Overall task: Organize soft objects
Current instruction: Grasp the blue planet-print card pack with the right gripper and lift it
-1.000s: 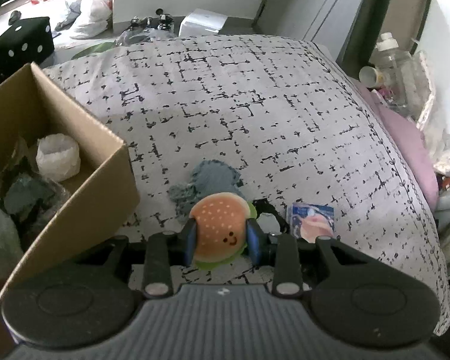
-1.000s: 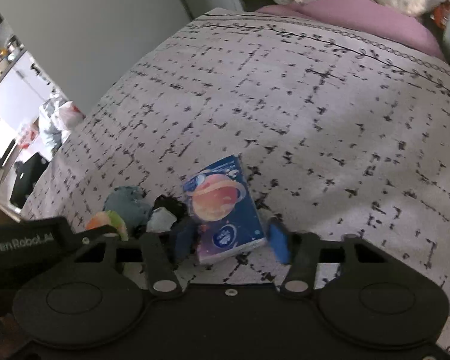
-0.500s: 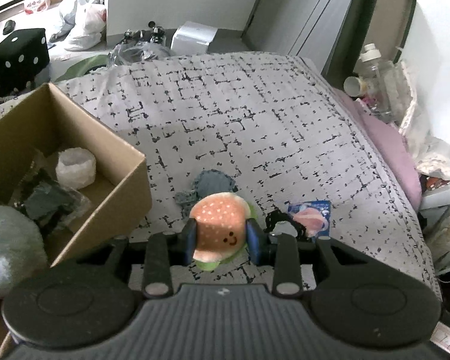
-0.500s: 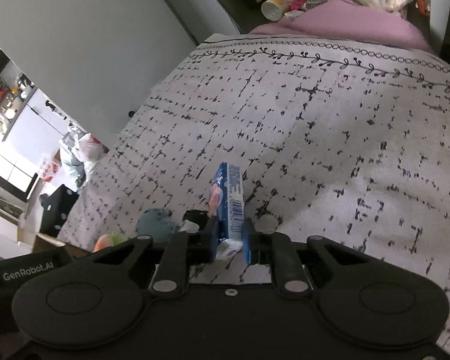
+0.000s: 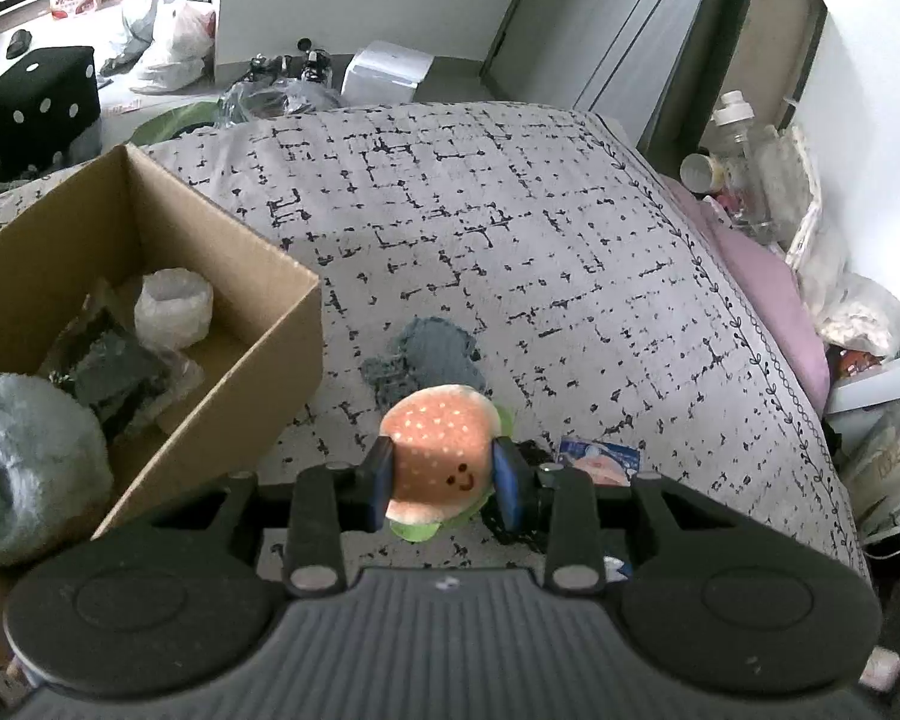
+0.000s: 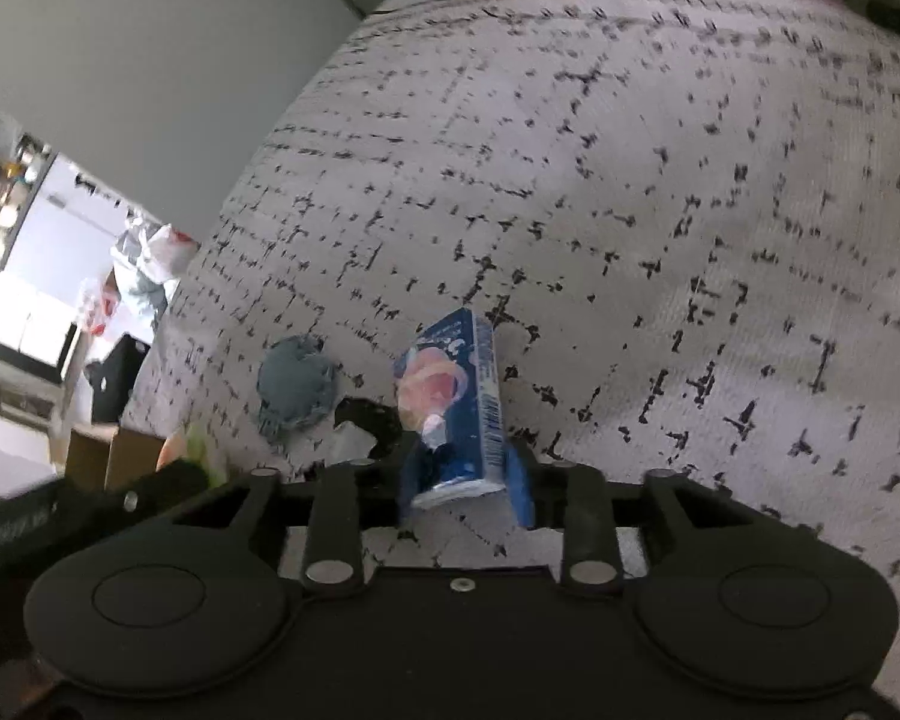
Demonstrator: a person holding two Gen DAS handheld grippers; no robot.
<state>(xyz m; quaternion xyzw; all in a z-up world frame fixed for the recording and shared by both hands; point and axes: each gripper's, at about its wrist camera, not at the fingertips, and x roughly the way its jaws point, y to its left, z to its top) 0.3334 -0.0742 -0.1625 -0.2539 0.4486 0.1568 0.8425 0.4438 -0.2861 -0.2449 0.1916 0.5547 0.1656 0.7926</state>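
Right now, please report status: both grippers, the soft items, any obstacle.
Left gripper shut on burger plush. Right gripper jaws opening, tissue pack between them. Cardboard box at left, path clear.

Home bedroom: patterned bedspread (image 5: 510, 228)

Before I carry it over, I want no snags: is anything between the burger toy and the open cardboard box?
Nothing visible. The left tool holds the burger toy above the bedspread; only the box's near wall lies between, and its top is open.
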